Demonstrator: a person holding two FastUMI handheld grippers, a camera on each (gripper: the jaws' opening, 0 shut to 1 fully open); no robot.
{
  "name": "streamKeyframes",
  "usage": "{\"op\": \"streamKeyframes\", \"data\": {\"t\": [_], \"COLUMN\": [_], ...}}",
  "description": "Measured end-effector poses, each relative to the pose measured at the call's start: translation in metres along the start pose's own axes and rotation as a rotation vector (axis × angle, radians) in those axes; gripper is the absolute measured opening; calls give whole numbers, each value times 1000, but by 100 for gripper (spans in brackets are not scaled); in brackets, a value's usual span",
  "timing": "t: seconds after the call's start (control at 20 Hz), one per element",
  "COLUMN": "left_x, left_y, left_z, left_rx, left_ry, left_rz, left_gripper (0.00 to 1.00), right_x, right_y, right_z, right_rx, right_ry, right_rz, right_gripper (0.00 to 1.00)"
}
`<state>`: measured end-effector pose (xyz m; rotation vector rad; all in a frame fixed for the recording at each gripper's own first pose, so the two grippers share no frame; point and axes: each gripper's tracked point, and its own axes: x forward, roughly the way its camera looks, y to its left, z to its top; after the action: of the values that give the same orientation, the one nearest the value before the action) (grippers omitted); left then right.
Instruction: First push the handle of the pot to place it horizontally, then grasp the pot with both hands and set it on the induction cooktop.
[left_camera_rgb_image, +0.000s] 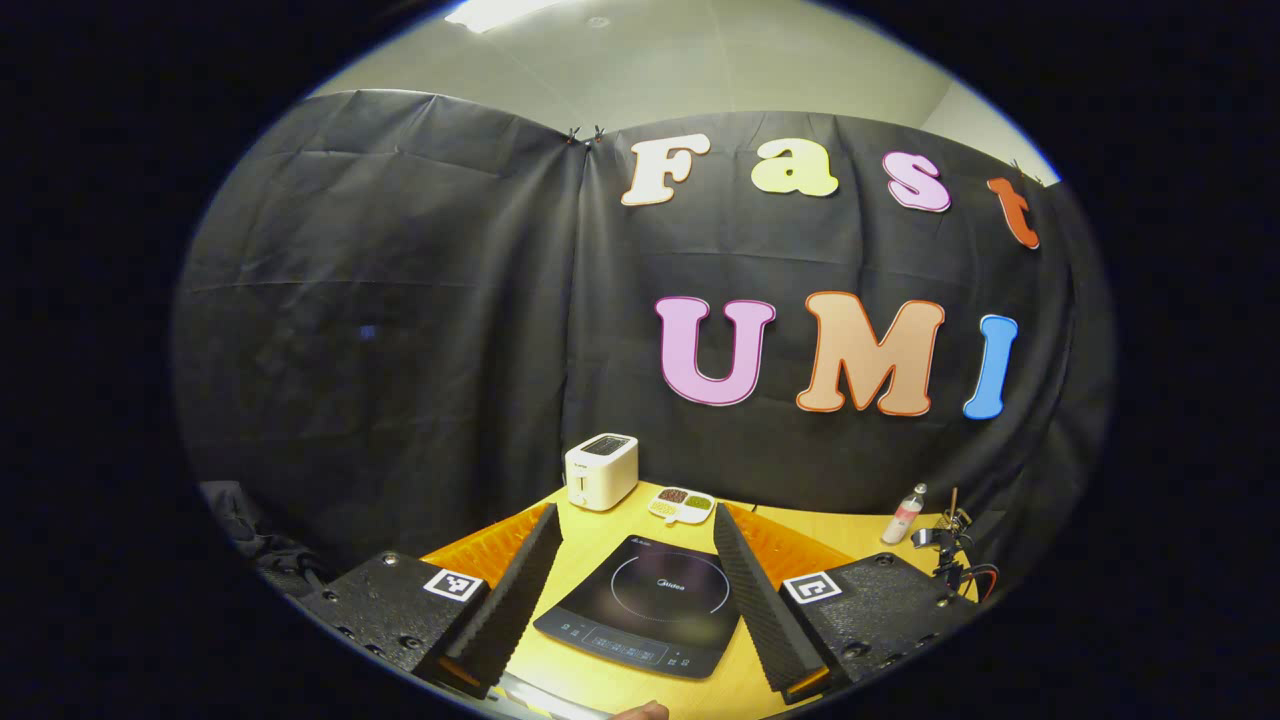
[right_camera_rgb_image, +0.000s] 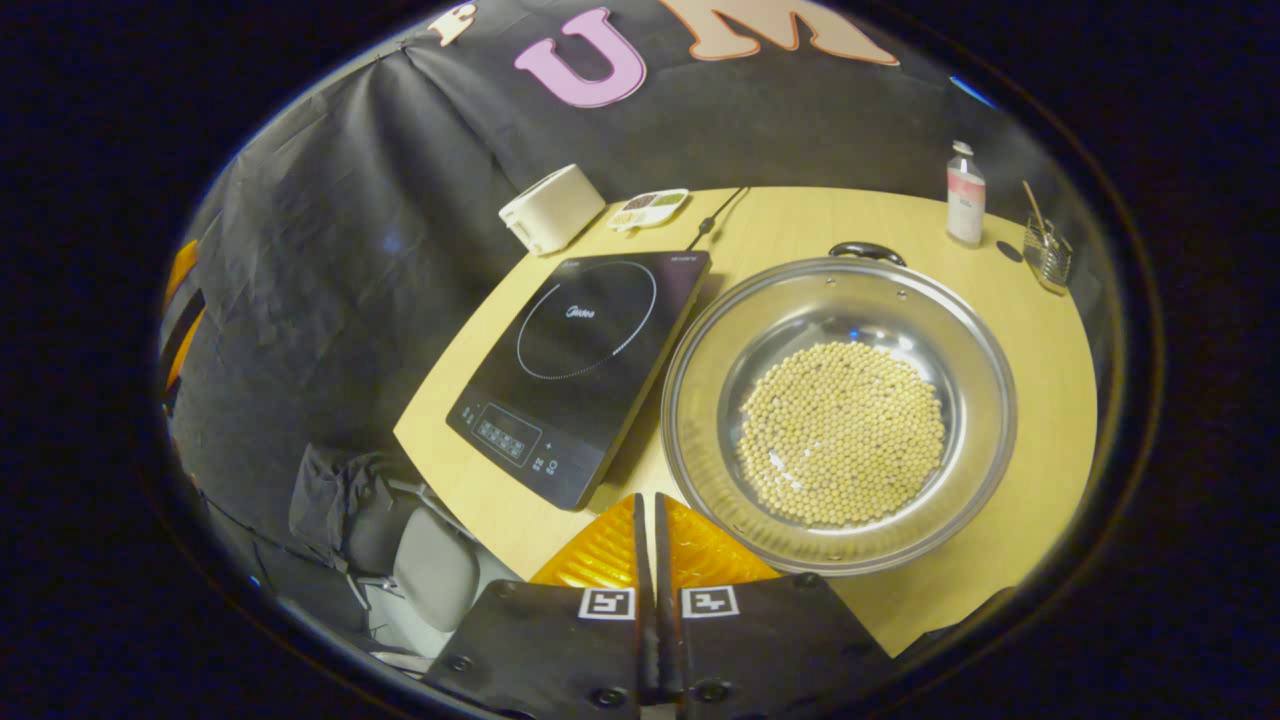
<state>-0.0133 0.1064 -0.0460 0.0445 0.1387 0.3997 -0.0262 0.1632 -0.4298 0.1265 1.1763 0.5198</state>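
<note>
The pot sits on the table just right of the cooktop, its rim almost touching the cooktop's edge. It holds a loose layer of beans. One handle shows at the far rim; the near handle is hidden behind the right gripper, so I cannot tell how it lies. That gripper's fingers are together on nothing, tips near the pot's near rim. The left gripper is held high with fingers wide apart, framing the cooktop from the front.

Risks, as I judge them: a push with closed tips against a handle may slide the whole pot instead, knocking it into the cooktop. The steel rim looks slick, so an uneven two-sided grasp could tilt the pot and spill beans. The bottle and glass stand well apart, unlikely to be hit
</note>
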Motion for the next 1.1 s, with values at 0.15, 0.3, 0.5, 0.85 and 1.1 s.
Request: {"op": "streamKeyframes", "data": {"t": [0.15,0.3,0.5,0.85,1.1], "left_x": [-7,-12,-12,-1,5], "left_y": [3,6,-3,-38,-55], "left_z": [1,5,2,0,0], "left_rx": [18,34,40,60,59], "left_ry": [0,-6,5,4,-1], "left_rz": [31,54,55,-7,-39], "left_gripper": [94,94,93,94,89], "right_x": [16,23,22,12,-8], "right_y": [-6,-15,-31,-52,-83], "right_z": [-19,-30,-35,-45,-54], "right_rx": [-35,-50,-53,-55,-11], "right_ry": [44,73,77,93,99], "right_rz": [-4,-18,-29,-30,-68], "right_gripper": [3,3,3,2,2]}}
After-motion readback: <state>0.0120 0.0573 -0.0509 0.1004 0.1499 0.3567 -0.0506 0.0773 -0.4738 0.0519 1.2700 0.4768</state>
